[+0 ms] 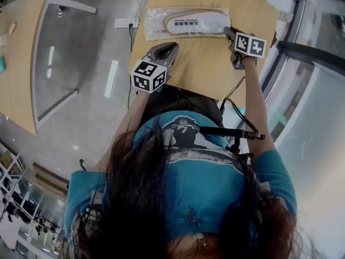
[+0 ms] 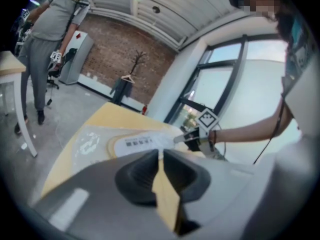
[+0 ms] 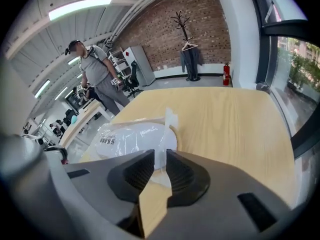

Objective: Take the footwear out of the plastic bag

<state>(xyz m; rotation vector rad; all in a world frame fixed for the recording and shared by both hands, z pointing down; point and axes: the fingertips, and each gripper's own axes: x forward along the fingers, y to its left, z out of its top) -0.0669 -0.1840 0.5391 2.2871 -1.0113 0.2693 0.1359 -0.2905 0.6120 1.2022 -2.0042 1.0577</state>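
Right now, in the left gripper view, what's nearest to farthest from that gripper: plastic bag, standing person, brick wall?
1. Plastic bag: just ahead, on the table.
2. Standing person: far left.
3. Brick wall: at the back.

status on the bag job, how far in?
Done: nothing yet. The footwear lies wholly inside the plastic bag on the table.
In hand: the right gripper is closing, with the bag's end flap between its jaws. The left gripper is shut, empty, short of the bag.
Left: grip the bag and pull the footwear out.
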